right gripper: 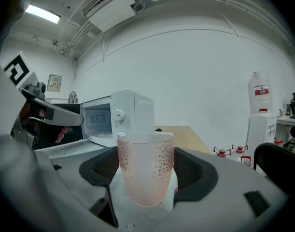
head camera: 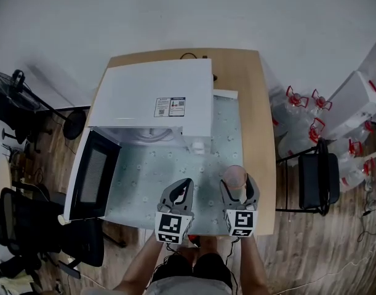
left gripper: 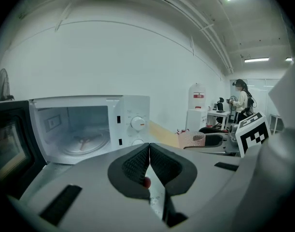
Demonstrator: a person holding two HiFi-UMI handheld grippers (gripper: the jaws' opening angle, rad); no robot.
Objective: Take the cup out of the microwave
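A pale pink dimpled cup [right gripper: 146,168] stands upright between the jaws of my right gripper [right gripper: 147,174], which is shut on it; in the head view the cup [head camera: 235,178] is over the table mat near the front right, in that gripper [head camera: 239,192]. The white microwave [head camera: 152,100] sits at the back of the table with its door [head camera: 92,174] swung open to the left. Its cavity [left gripper: 75,129] shows only the glass turntable. My left gripper [head camera: 176,196] hovers beside the right one, shut [left gripper: 148,164] with nothing between its pads.
A pale patterned mat [head camera: 175,177] covers the wooden table [head camera: 261,115]. A black chair [head camera: 317,177] and several water jugs [head camera: 298,112] stand to the right. Office chairs [head camera: 28,226] and a fan [head camera: 9,88] stand to the left. A person [left gripper: 242,100] stands far off.
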